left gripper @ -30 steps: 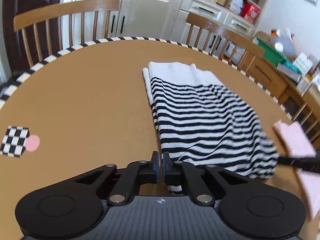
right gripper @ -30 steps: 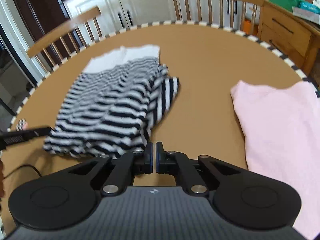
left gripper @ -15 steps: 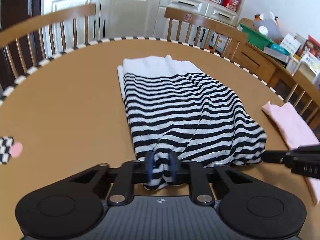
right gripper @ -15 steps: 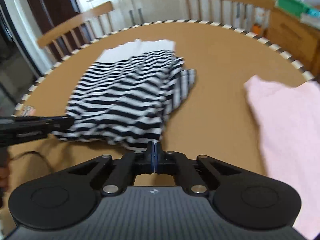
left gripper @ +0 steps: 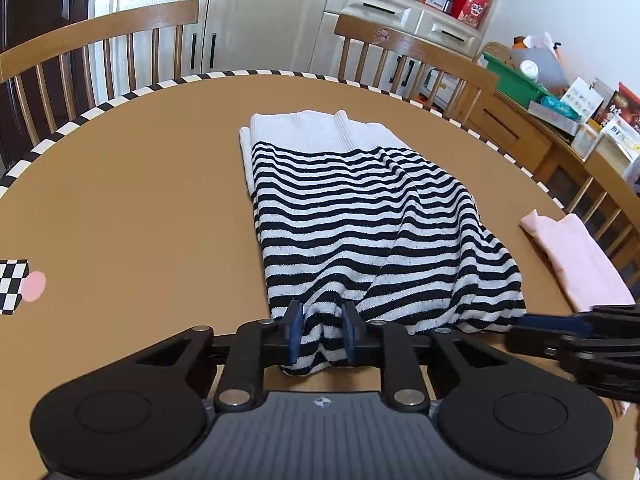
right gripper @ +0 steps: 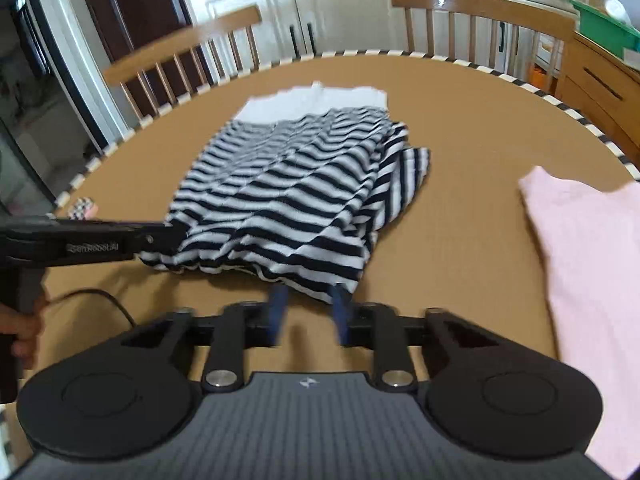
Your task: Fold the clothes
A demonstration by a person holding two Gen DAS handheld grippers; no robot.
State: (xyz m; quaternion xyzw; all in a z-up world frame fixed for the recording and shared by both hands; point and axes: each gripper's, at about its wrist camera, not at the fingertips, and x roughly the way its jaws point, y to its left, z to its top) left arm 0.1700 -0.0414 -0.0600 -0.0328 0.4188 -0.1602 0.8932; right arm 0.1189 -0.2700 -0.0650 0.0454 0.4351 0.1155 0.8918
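Lying flat on the round brown table (left gripper: 120, 200), the striped garment (left gripper: 352, 220) is gripped at its near hem by the left gripper (left gripper: 321, 316), whose jaws have just been opening, with bunched cloth pinched between them. The right gripper (right gripper: 308, 304) is seen with jaws apart and empty, just short of the hem.

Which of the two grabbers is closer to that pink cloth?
Right. The right gripper has the pink cloth close on its right; the left gripper, jaws just opening with the striped top between them, is farther off.
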